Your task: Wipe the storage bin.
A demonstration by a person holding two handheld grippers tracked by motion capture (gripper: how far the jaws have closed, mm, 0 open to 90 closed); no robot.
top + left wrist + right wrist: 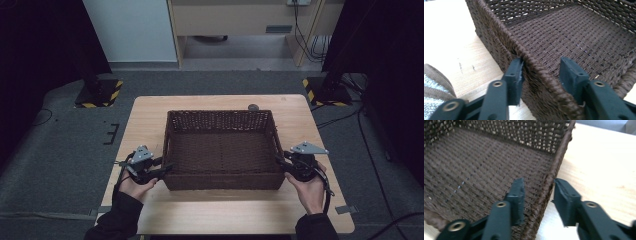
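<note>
Left gripper (pixel 167 169): mine, spread astride basket (pixel 222 185) left rim, mid-left frame.
Right gripper (pixel 278 160): spread astride right rim.
Bench (pixel 150 115): bare margins around.

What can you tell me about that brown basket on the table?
The basket is a dark brown, rectangular woven tray with low openwork walls and a thick braided rim. It looks like wicker or paper cord, and nothing lies inside. It sits flat near the middle of the wooden table. The left gripper and right gripper each straddle a side wall, one jaw inside, one outside, not clamped; the left gripper's outer jaw touches the rim.
</note>
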